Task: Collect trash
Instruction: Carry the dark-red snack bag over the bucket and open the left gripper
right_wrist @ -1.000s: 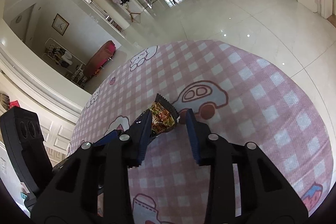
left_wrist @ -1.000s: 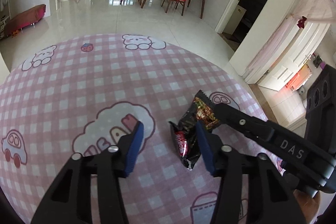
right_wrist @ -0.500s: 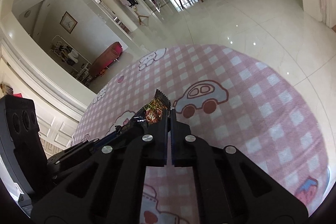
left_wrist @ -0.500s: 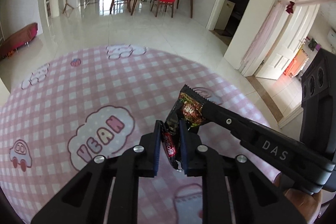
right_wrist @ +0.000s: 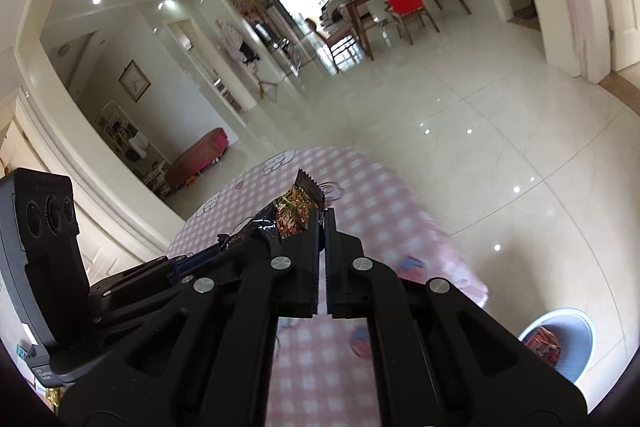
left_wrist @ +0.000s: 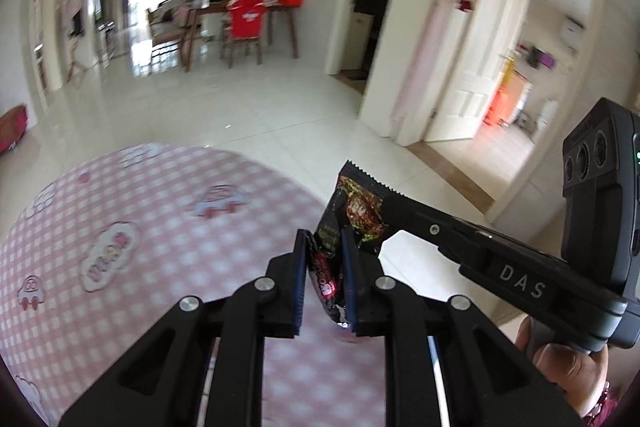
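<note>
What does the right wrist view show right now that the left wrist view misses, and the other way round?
Only the right wrist view shows the light blue bin on the floor at lower right, with red packaging inside, and the left handset's camera block.

Only the left wrist view shows the person's hand gripping the right handle, and the wrapper's red-printed lower end pinched in the left tongs.

Both show the black snack wrapper held by both tongs above the pink checked rug, with the right tongs clamped on its serrated top end.
</note>
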Available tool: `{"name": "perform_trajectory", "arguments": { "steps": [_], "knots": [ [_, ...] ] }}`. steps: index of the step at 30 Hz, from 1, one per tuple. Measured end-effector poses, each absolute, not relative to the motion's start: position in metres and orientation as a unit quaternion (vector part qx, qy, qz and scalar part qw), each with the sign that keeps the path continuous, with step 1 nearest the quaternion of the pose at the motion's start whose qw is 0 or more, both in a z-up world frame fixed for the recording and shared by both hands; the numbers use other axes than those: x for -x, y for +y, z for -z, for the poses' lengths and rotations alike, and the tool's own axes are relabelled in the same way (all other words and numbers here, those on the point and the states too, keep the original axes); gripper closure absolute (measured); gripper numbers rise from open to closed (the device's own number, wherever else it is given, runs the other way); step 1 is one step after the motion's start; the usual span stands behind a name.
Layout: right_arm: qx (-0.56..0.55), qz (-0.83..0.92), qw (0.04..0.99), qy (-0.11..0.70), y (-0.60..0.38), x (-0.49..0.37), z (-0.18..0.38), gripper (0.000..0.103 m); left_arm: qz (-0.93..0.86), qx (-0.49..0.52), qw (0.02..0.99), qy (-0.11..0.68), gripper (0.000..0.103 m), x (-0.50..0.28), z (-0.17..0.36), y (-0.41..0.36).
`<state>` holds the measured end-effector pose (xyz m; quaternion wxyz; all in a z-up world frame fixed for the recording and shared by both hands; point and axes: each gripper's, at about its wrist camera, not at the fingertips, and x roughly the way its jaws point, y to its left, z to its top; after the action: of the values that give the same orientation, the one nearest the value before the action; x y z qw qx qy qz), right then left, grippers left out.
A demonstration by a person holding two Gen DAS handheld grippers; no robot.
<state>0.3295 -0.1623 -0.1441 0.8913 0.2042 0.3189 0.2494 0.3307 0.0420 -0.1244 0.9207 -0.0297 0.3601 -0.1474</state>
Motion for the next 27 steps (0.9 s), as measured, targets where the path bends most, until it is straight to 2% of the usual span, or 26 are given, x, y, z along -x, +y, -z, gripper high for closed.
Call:
{"name": "perform_trajectory", "arguments": {
  "steps": [8,16,22,23,24,25,26,27],
  "knots": [
    [-0.225,-0.179,0.909,0.302,-0.269,-0.268,0.157,0.101,0.232,0.004,0.899,0.370,0.087,-0.301,0.143,-0.067],
    [-0.264,-0.096,0.906,0.316,-0.362,-0.224,0.211,0.100,0.301,-0.025,0.861,0.410,0.087,-0.299,0.200,-0.163],
    [-0.286,-0.056,0.894,0.341,-0.403,-0.210,0.251,0.099,0.327,-0.035,0.835,0.441,0.084,-0.311,0.242,-0.202],
    [-0.290,-0.052,0.891,0.346,-0.410,-0.212,0.258,0.097,0.327,-0.034,0.831,0.448,0.080,-0.315,0.250,-0.206],
    [-0.292,-0.044,0.887,0.356,-0.414,-0.213,0.266,0.091,0.320,-0.036,0.829,0.458,0.071,-0.317,0.256,-0.210],
    [-0.293,-0.033,0.884,0.363,-0.420,-0.213,0.274,0.073,0.309,-0.040,0.825,0.471,0.040,-0.319,0.265,-0.215],
    [-0.295,-0.020,0.881,0.368,-0.422,-0.216,0.279,0.068,0.290,-0.039,0.826,0.481,0.028,-0.324,0.273,-0.215],
    [-0.297,-0.004,0.879,0.374,-0.428,-0.215,0.286,0.054,0.283,-0.034,0.826,0.486,0.028,-0.327,0.279,-0.213]
  ]
}}
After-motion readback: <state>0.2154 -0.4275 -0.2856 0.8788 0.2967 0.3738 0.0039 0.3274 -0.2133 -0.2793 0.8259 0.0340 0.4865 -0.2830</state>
